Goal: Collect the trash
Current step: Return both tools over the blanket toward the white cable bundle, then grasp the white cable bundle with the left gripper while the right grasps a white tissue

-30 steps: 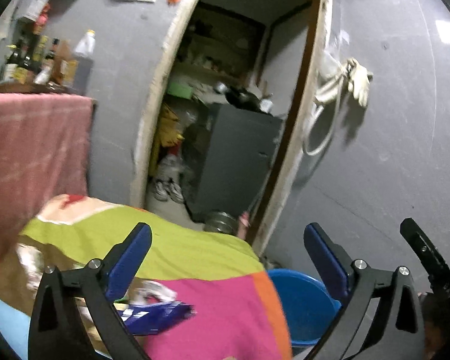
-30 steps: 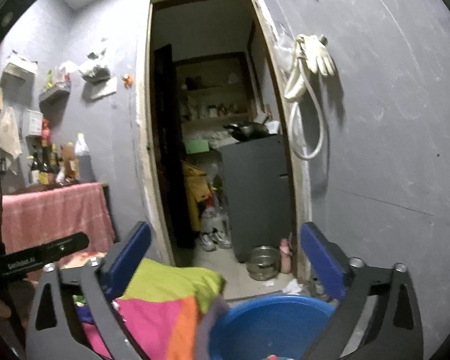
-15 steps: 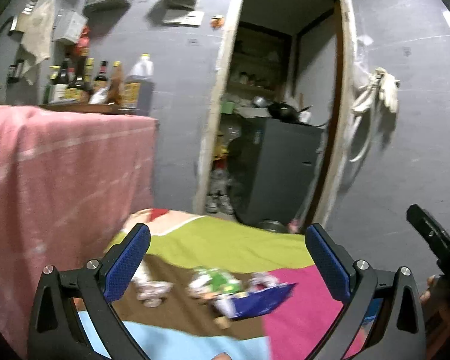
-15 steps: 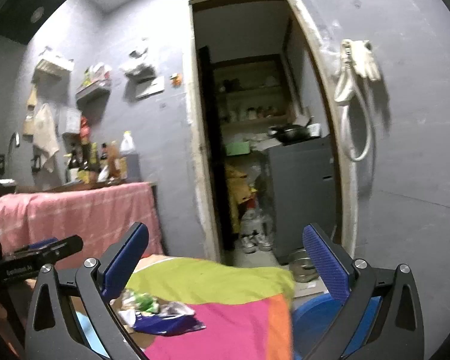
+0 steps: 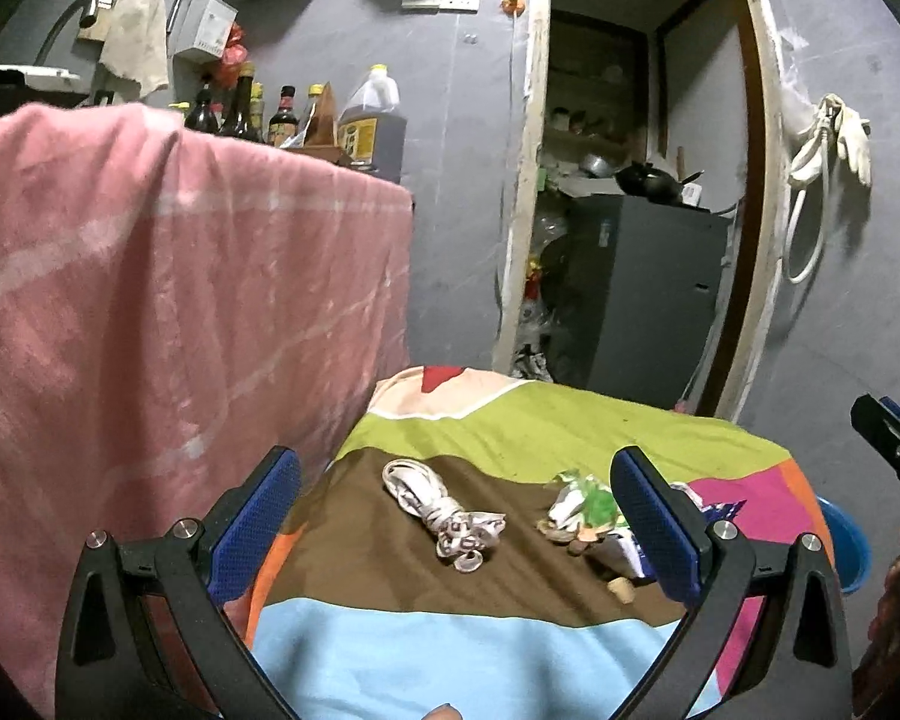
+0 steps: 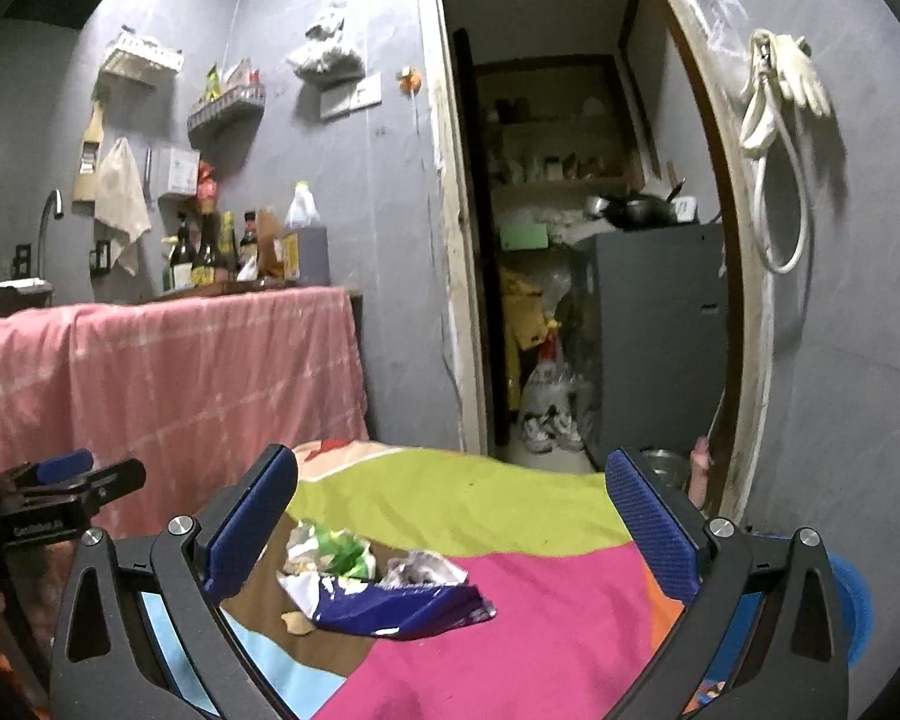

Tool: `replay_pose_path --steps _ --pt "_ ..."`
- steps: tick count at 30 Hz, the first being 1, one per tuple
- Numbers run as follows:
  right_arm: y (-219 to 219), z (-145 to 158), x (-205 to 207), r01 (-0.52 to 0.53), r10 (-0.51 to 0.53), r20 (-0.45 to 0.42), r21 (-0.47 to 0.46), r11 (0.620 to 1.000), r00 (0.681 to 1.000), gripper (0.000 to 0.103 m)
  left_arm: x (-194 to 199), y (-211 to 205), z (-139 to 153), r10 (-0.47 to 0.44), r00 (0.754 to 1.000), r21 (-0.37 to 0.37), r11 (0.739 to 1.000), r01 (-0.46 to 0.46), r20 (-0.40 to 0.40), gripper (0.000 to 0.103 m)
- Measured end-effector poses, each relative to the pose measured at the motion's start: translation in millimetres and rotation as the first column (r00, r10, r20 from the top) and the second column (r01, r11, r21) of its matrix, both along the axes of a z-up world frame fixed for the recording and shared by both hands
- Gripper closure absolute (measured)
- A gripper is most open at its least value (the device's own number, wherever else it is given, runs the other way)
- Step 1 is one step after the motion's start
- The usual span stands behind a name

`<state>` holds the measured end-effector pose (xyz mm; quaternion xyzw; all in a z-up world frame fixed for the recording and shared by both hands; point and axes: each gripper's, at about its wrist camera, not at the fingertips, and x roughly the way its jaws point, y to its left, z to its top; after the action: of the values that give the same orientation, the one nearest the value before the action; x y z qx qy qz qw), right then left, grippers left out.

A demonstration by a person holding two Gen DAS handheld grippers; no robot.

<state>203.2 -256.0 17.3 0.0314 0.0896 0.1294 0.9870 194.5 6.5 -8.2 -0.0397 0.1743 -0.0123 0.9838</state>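
Trash lies on a table with a multicoloured cloth (image 5: 558, 426). A white knotted wrapper (image 5: 450, 510) lies on the brown band. A crumpled green and white wrapper (image 5: 582, 504) lies to its right, by a small brown scrap (image 5: 621, 589). In the right wrist view the green wrapper (image 6: 330, 552) lies behind a blue foil packet (image 6: 390, 603). My left gripper (image 5: 456, 522) is open above the white wrapper. My right gripper (image 6: 450, 516) is open above the blue packet. Both are empty.
A blue basin (image 6: 852, 600) stands low at the table's right side. A counter draped in pink cloth (image 5: 150, 312) with several bottles (image 5: 252, 108) stands to the left. An open doorway (image 6: 588, 240) behind leads to a dark cabinet (image 6: 654, 330).
Both grippers have swung left, from the blue basin and doorway to over the table. The trash now lies between the fingers of each. Both stay open.
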Motion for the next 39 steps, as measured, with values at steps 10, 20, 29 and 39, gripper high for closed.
replay_pose_path --steps 10,20,29,39 --pt "10.1 -14.5 16.9 -0.014 0.013 -0.060 -0.013 1.000 0.998 0.000 16.1 7.4 -11.8 0.007 0.999 0.000 1.000 -0.007 -0.032 0.002" --pt "24.8 -26.7 38.9 -0.050 0.043 -0.131 -0.049 0.998 0.990 0.000 33.9 12.0 -22.3 0.022 0.997 0.007 1.000 -0.022 -0.069 0.002" --pt "32.1 -34.8 55.5 -0.076 0.063 -0.174 -0.074 0.994 0.983 0.000 47.2 15.2 -32.0 0.044 0.994 0.027 0.999 -0.042 -0.098 0.002" --pt "42.2 -51.5 82.4 -0.097 0.058 -0.280 -0.127 0.987 0.958 0.000 67.4 21.9 -44.8 0.077 0.979 0.040 0.997 -0.071 -0.191 0.002"
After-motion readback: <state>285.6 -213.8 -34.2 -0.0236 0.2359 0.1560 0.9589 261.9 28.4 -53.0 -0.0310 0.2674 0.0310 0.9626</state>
